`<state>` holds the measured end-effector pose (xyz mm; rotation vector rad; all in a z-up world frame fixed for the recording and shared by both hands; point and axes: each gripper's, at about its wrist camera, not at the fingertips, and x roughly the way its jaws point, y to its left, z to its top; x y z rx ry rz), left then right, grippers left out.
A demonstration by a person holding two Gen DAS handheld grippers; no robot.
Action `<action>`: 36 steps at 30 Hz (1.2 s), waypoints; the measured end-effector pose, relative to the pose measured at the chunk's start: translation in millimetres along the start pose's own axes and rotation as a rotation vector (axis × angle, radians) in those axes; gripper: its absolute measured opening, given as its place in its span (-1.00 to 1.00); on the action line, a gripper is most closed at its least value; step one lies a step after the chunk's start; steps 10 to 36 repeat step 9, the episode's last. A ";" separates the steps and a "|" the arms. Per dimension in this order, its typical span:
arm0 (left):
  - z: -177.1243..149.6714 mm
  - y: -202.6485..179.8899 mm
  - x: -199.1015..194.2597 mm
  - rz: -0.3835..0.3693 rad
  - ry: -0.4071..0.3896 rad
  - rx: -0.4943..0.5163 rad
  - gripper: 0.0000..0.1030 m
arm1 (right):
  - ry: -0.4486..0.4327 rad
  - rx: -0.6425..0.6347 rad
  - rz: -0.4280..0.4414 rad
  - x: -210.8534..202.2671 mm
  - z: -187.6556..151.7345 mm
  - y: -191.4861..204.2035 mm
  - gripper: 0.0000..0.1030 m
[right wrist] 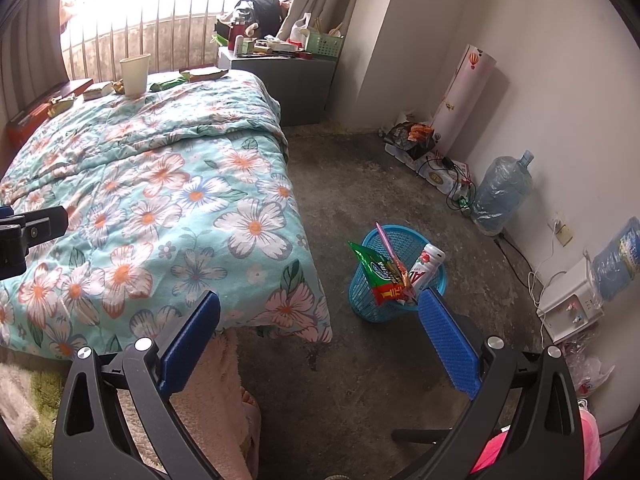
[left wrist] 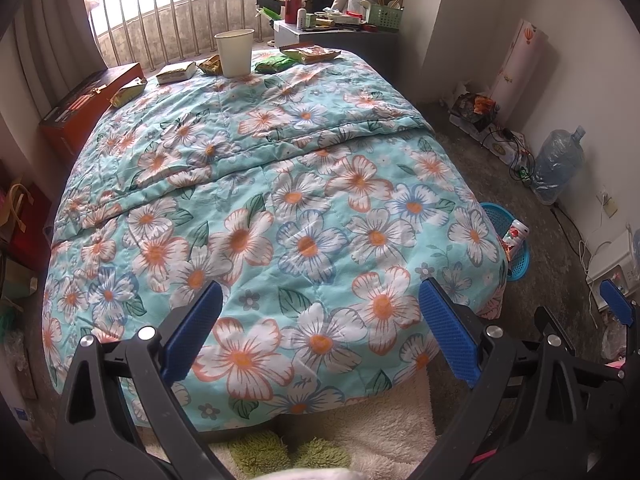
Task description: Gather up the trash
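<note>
A white paper cup (left wrist: 234,53) stands at the far end of the floral bed (left wrist: 280,216), with several snack wrappers around it: a green one (left wrist: 274,64), a yellow one (left wrist: 128,92), a pale box (left wrist: 176,72). The cup also shows in the right wrist view (right wrist: 135,75). A blue basket (right wrist: 396,276) on the floor right of the bed holds wrappers and a white bottle (right wrist: 428,266). My left gripper (left wrist: 320,332) is open and empty over the bed's near end. My right gripper (right wrist: 320,340) is open and empty above the floor, near the basket.
A grey nightstand (right wrist: 288,88) with clutter stands beyond the bed. A red box (left wrist: 88,108) lies left of the bed. Water bottle (right wrist: 500,192), cables and a bag lie along the right wall. A fluffy rug (left wrist: 360,432) lies at the bed's foot.
</note>
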<state>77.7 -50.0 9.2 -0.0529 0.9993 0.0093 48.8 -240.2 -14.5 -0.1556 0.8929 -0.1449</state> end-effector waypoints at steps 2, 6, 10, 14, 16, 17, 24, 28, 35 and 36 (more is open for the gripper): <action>-0.1 0.5 -0.3 0.000 0.000 0.001 0.83 | 0.000 0.000 0.001 0.0 -0.3 0.0 0.87; 0.0 0.8 -0.8 0.000 -0.002 0.000 0.83 | -0.001 0.000 0.001 0.1 -0.1 -0.3 0.88; 0.1 0.6 -0.6 -0.001 -0.001 -0.001 0.83 | 0.000 0.000 0.002 0.6 -0.8 -0.4 0.87; 0.1 0.6 -0.6 -0.001 -0.001 -0.001 0.83 | 0.000 0.000 0.002 0.6 -0.8 -0.4 0.87; 0.1 0.6 -0.6 -0.001 -0.001 -0.001 0.83 | 0.000 0.000 0.002 0.6 -0.8 -0.4 0.87; 0.1 0.6 -0.6 -0.001 -0.001 -0.001 0.83 | 0.000 0.000 0.002 0.6 -0.8 -0.4 0.87; 0.1 0.6 -0.6 -0.001 -0.001 -0.001 0.83 | 0.000 0.000 0.002 0.6 -0.8 -0.4 0.87; 0.1 0.6 -0.6 -0.001 -0.001 -0.001 0.83 | 0.000 0.000 0.002 0.6 -0.8 -0.4 0.87; 0.1 0.6 -0.6 -0.001 -0.001 -0.001 0.83 | 0.000 0.000 0.002 0.6 -0.8 -0.4 0.87; 0.1 0.6 -0.6 -0.001 -0.001 -0.001 0.83 | 0.000 0.000 0.002 0.6 -0.8 -0.4 0.87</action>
